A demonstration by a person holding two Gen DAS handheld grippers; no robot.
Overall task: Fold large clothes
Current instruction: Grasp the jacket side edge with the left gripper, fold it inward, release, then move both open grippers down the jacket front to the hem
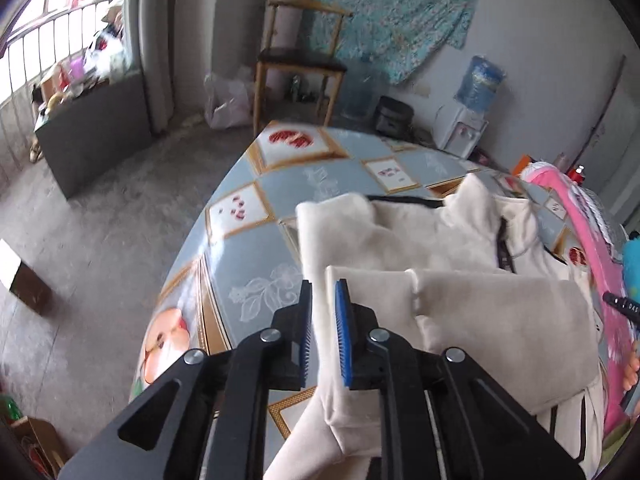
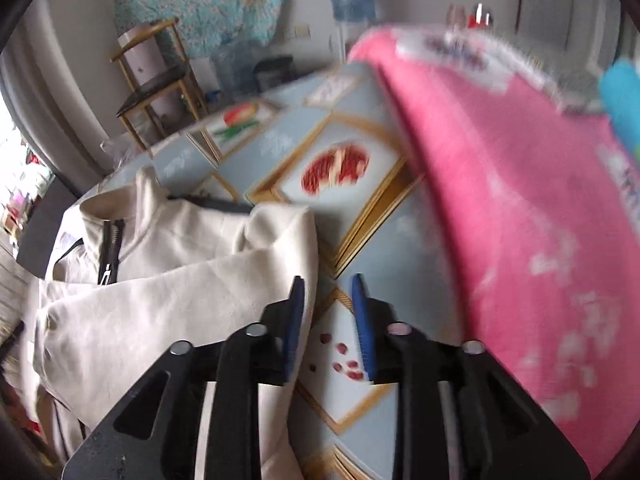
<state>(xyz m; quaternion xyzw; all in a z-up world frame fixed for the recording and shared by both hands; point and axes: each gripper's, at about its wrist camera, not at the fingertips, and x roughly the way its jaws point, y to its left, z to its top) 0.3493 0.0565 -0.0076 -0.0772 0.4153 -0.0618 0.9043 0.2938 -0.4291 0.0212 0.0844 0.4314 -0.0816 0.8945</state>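
Black linkage bars and blue-padded jaws fill the near edge of both wrist views. In the left wrist view the left gripper [image 1: 323, 330] is seen with its jaws set narrowly apart, and the edge of a folded sleeve of the cream jacket [image 1: 440, 300] runs up between the pads; whether the pads press on the cloth cannot be told.

In the right wrist view the right gripper [image 2: 329, 322] is seen with its jaws released, nothing lying between the pads but the patterned cover of the desk [image 2: 360, 240]. Its left pad stands just beside the right edge of the cream jacket [image 2: 180, 280].

The cream jacket is laid on the near part of the desk, its collar and black zipper [image 2: 109, 256] turned toward the far side, with a sleeve folded across the body. The desk is covered in a pale blue cloth printed with gold-framed fruit pictures.

A pink garment [image 2: 520, 220] with white markings is seen to the right of the jacket, blurred in the right wrist view. At the far side a wooden chair [image 1: 300, 60] is placed against the wall under a hung teal floral cloth [image 1: 380, 12], and a water dispenser [image 1: 472, 112] with a blue bottle stands further right.
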